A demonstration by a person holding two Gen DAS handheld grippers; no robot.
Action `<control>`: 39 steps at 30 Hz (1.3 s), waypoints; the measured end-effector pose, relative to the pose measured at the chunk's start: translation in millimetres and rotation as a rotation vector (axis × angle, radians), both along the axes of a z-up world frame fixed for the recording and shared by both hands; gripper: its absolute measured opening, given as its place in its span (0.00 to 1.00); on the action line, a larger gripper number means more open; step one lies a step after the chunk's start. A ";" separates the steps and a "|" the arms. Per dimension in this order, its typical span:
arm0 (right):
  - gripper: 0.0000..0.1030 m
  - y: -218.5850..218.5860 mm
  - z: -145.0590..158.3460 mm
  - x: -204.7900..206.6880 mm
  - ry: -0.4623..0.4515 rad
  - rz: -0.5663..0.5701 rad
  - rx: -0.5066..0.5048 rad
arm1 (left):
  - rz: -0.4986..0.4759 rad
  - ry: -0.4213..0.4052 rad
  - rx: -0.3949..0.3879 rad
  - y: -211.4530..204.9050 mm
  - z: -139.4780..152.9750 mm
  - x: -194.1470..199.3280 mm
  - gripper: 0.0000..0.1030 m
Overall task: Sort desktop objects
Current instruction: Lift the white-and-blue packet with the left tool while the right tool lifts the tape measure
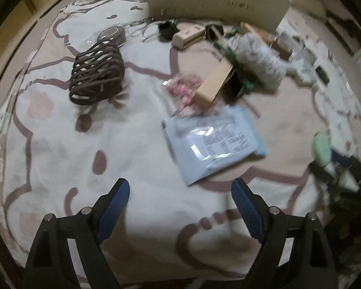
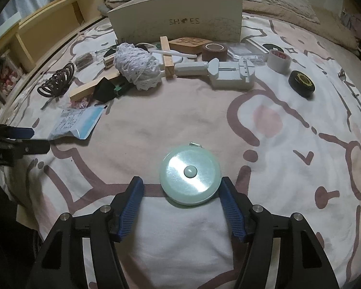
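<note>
So the mint-green round tape measure [image 2: 190, 174] is lying flat on the patterned bedsheet [image 2: 288, 192], low centre in the right wrist view, right at the tips of the right gripper [image 2: 181, 190]. Its jaws are partly open. The right pad looks like it's touching or nearly touching the case's edge, while the left pad stands clear of it, so nothing is clamped. I'd guess this is a put-down spot, with the measure parked by itself away from the pile, though it could equally be the start of a pickup.

The left gripper [image 1: 180, 192] hangs over bare sheet in the lower middle of its view, jaws wide apart and empty. Just above it lies the light blue packet [image 1: 211, 142], and past that a wooden block [image 1: 214, 84], a little bag of pink bits [image 1: 184, 88], the white lacy bundle [image 1: 257, 60] and a dark coiled hair clip [image 1: 96, 74] at upper left. The shoe box [image 2: 178, 21] stands at the top, behind the clutter.

Next move, I reckon: the right gripper backs straight off without nudging the measure, and the left drops onto that packet, which is flat and slippery-looking, so it'll want an edge grab.
</note>
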State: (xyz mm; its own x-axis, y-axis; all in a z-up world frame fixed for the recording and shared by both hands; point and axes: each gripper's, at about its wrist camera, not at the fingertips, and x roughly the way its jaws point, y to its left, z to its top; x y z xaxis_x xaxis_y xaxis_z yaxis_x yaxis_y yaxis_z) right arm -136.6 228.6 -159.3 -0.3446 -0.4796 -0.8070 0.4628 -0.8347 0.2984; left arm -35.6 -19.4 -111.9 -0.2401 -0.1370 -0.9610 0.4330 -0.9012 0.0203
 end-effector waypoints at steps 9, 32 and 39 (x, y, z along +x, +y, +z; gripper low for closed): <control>0.64 0.3 -2.0 0.4 0.012 0.009 -0.015 | 0.101 0.032 0.066 17.1 -7.6 -22.3 0.85; 0.64 4.2 -5.8 2.8 0.047 0.027 -0.065 | 0.269 0.044 -0.091 37.2 -30.2 -40.1 0.91; 0.52 5.9 -3.6 2.5 0.058 0.015 -0.057 | 0.257 0.055 -0.103 37.8 -24.9 -32.4 0.78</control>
State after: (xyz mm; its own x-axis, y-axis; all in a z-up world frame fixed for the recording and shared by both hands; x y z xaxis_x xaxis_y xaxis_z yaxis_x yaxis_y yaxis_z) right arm -134.1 234.5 -162.9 -0.3827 -0.5297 -0.7570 0.4934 -0.8099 0.3173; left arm -68.0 18.4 -136.8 -0.2366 -0.2964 -0.9253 0.6501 -0.7560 0.0759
